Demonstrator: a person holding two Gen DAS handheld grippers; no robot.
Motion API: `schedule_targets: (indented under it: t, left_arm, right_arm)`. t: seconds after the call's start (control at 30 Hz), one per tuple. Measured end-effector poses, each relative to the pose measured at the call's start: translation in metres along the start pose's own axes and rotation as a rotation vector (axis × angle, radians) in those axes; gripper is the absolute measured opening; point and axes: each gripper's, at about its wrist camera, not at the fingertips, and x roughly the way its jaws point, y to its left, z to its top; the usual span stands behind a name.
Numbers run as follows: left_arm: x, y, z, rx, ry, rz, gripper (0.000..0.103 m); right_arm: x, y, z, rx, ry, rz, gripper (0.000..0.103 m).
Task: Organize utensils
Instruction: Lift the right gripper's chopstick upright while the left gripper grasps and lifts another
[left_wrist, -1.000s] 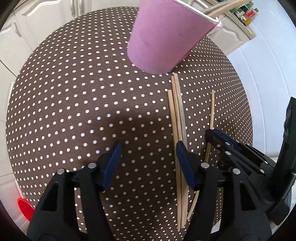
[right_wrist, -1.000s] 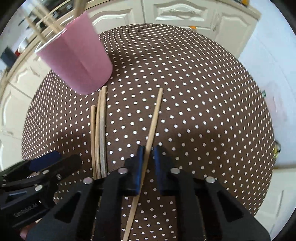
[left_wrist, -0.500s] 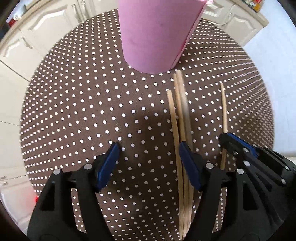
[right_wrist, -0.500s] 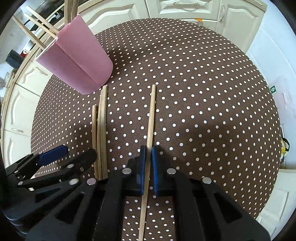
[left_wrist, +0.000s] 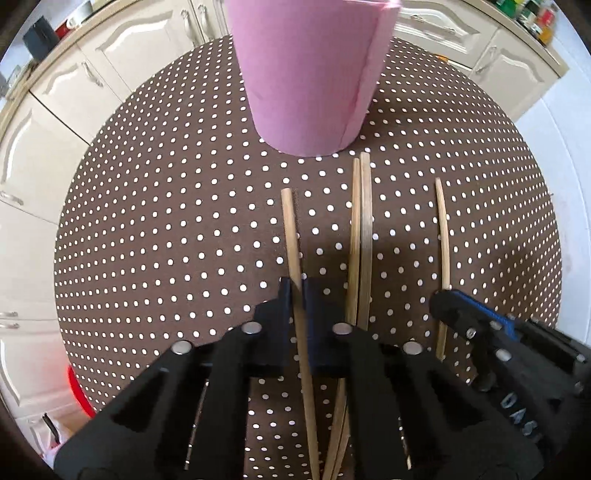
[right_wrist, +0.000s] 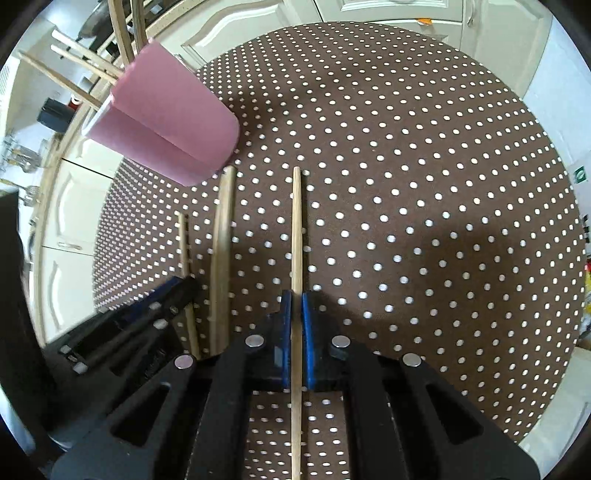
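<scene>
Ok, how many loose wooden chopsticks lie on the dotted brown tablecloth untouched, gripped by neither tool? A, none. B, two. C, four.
B: the left tool clamps one wooden chopstick, the right tool clamps another chopstick, and only the side-by-side pair lies free beside the pink cup.

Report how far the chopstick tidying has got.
Done: several sticks already stand in the pink cup. In hand: the left gripper and right gripper each clamp one chopstick. Left: a pair of chopsticks lies on the dotted tablecloth.
</scene>
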Motion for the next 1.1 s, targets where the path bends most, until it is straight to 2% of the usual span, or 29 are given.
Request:
schedule_targets:
  t: [0.27,0.37,0.5,0.73,0.87,0.93,1.1]
  left_arm:
    - [-0.015,-0.004,-0.026,-0.026,-0.031,0.016,0.006]
    - [-0.031,0.002,-0.03,-0.055,-0.063,0.006,0.006]
    - [-0.056,0.011,-0.03,-0.094,-0.123,-0.011,0.006]
    - [-0.11,0.025,-0.02,-0.15,-0.267,-0.042,0.006]
    - [-0.142,0.05,-0.004,-0.166,-0.328,-0.05,0.006]
    - [-0.155,0.086,0.011,-0.179,-0.356,-0.062,0.006]
    - [-0.175,0.099,0.021,-0.189,-0.421,-0.086,0.006]
  right_arm:
    - [-0.033,0.009,0.009,-0.031,-0.086,0.04,0.005]
    - [-0.049,0.019,0.012,-0.02,-0.149,0.05,0.005]
    - [-0.086,0.024,0.017,0.006,-0.277,0.05,0.005]
    - [-0.131,0.037,0.024,0.029,-0.419,0.079,0.005]
    - [-0.154,0.041,0.025,0.048,-0.532,0.058,0.005]
    - [-0.164,0.044,0.028,0.055,-0.588,0.057,0.005]
    - [-0.182,0.052,0.034,0.096,-0.691,0.076,0.005]
